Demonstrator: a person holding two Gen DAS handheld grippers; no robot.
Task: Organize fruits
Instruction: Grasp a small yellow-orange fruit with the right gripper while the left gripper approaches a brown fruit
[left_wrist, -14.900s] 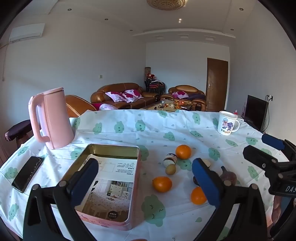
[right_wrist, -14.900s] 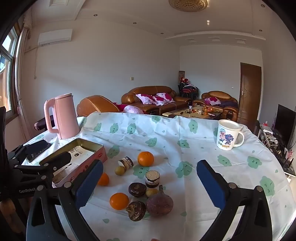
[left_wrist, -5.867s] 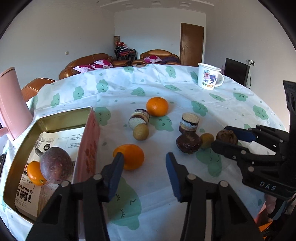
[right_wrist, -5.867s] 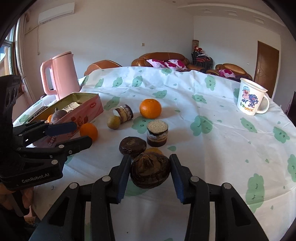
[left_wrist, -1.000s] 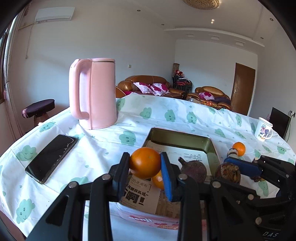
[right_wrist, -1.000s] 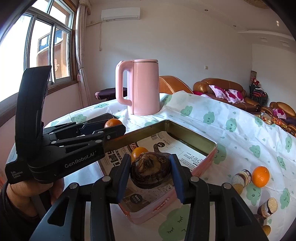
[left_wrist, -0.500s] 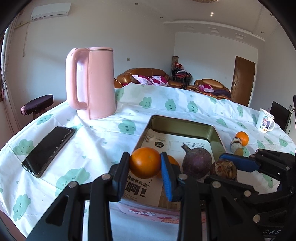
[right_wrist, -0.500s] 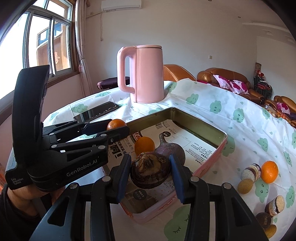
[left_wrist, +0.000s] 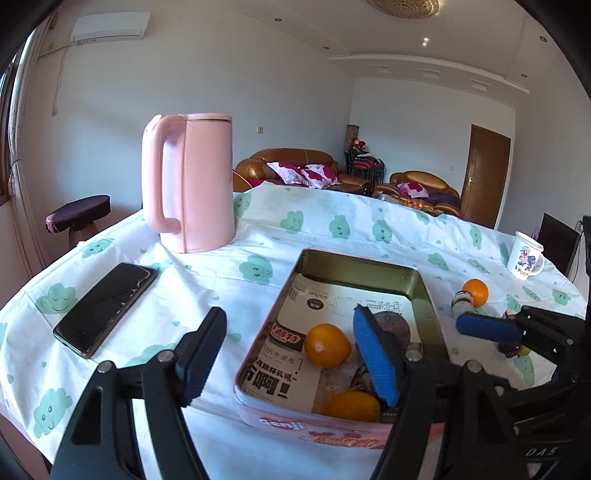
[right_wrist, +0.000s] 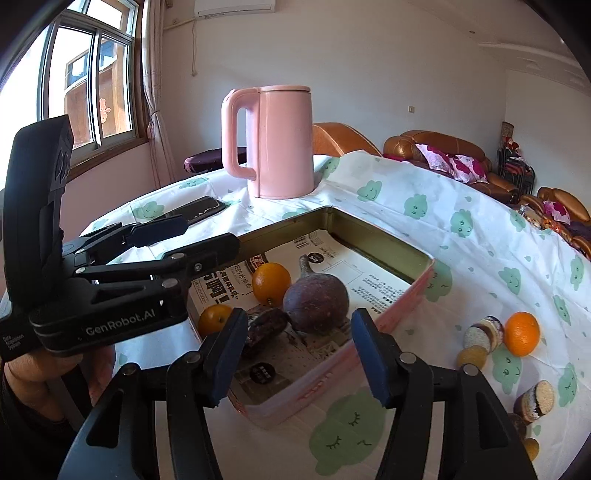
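Both my grippers, left (left_wrist: 288, 354) and right (right_wrist: 297, 354), gape empty over the tin (right_wrist: 413, 295), and the loose orange (right_wrist: 522, 333) sits nearer my right one.

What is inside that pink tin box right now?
The tin holds two oranges, a purple fruit and a dark brown fruit on printed paper. Paper hides the bottom.
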